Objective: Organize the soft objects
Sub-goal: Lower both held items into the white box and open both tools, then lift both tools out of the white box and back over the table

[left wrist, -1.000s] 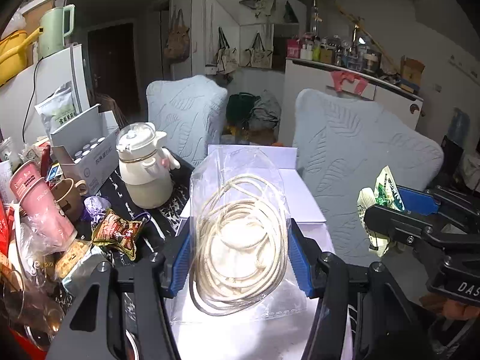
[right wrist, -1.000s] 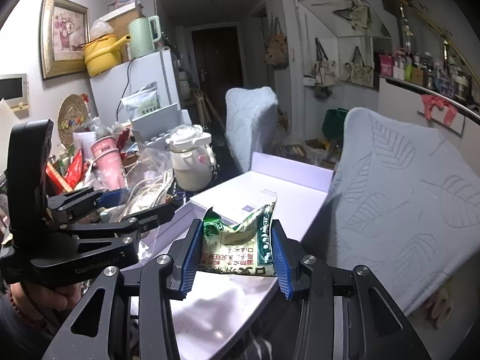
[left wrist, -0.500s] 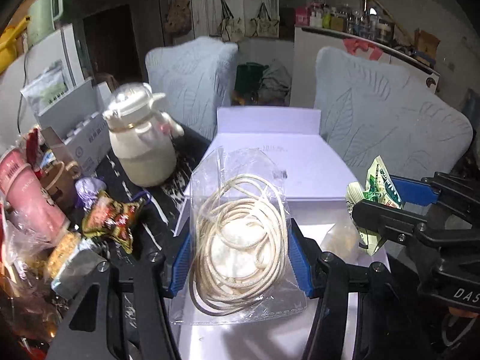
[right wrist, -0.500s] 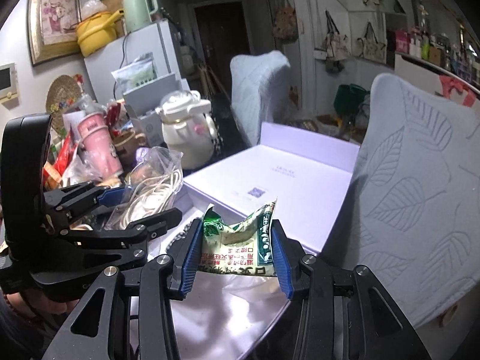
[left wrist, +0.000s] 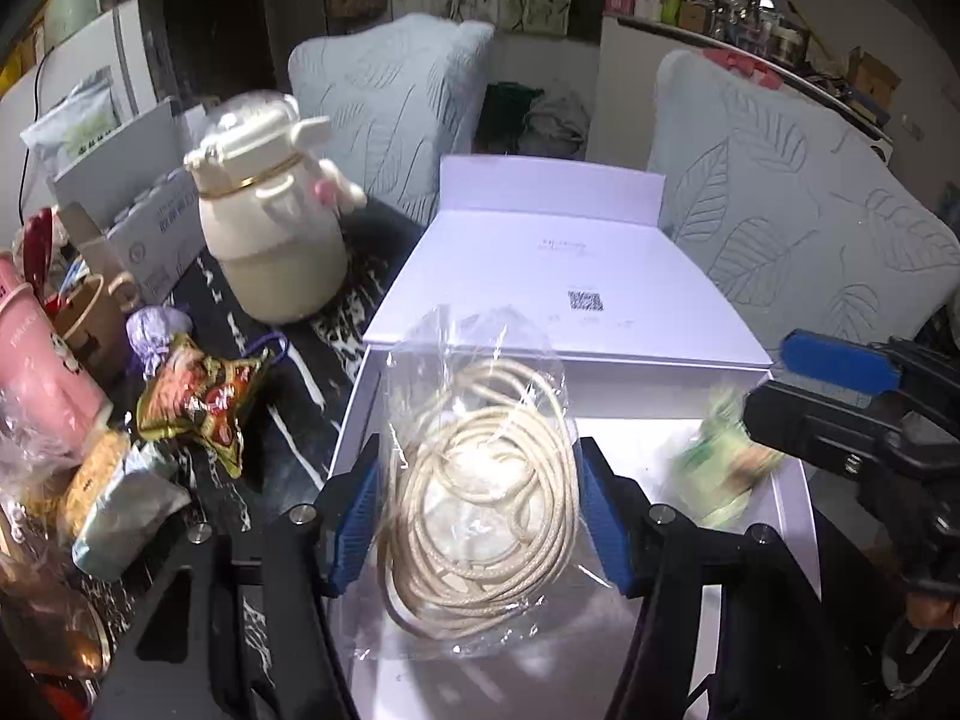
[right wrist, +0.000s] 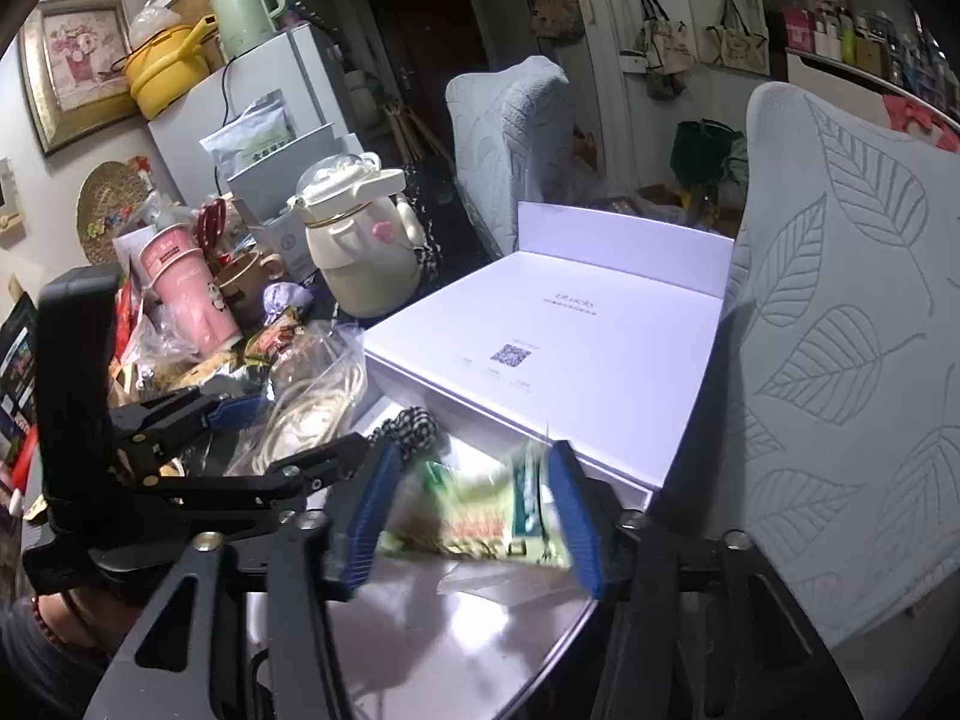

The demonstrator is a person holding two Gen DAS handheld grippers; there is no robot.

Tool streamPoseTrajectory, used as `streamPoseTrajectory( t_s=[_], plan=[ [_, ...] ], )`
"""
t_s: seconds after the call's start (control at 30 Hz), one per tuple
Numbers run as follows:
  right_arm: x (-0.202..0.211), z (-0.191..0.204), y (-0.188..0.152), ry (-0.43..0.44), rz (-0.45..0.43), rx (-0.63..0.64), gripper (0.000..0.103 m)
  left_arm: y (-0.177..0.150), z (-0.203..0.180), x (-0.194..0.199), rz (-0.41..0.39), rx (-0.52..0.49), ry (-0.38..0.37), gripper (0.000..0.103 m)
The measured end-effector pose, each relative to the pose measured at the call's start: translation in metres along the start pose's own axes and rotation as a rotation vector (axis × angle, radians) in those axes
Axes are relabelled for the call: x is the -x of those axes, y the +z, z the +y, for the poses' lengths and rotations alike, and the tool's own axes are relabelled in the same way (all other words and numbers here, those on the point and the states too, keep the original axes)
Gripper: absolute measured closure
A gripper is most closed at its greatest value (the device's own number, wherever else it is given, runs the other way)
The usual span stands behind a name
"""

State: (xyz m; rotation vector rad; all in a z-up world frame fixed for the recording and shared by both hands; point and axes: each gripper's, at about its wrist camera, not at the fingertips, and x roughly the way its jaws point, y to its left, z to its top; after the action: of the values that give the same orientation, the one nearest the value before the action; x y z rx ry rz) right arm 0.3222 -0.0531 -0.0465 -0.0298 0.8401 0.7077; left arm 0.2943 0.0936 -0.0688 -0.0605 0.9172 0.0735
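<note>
Right tongs (right wrist: 468,516) just opening, green snack packet (right wrist: 480,516) blurred, loose between them, over white box (left wrist: 792,498). Left tongs (left wrist: 480,516) flank bagged cord coil (left wrist: 480,498), contact unclear: light, floppy, slippery film; grip across coil.

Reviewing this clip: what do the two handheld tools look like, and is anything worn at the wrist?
Both are matte black, angular frames with cut-out openings and silver screw heads. The left tool and right tool each carry two fingers faced with ribbed blue pads. From the right wrist view, the left tool has a tall black upright handle. A dark red beaded bracelet shows on that wrist.
</note>
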Motion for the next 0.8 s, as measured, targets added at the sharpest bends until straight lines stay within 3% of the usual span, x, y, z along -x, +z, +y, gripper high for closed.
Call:
streamPoseTrajectory(
  t_s=[0.23, 0.8],
  plan=[
    [0.008, 0.005, -0.001, -0.034, -0.002, 0.025, 0.042, 0.000, 0.000, 0.003, 0.021, 0.005, 0.037, 0.041],
    [0.070, 0.028, 0.009, -0.059, -0.096, 0.051, 0.039, 0.014, -0.008, 0.086, -0.113, 0.008, 0.029, 0.041]
  ],
)
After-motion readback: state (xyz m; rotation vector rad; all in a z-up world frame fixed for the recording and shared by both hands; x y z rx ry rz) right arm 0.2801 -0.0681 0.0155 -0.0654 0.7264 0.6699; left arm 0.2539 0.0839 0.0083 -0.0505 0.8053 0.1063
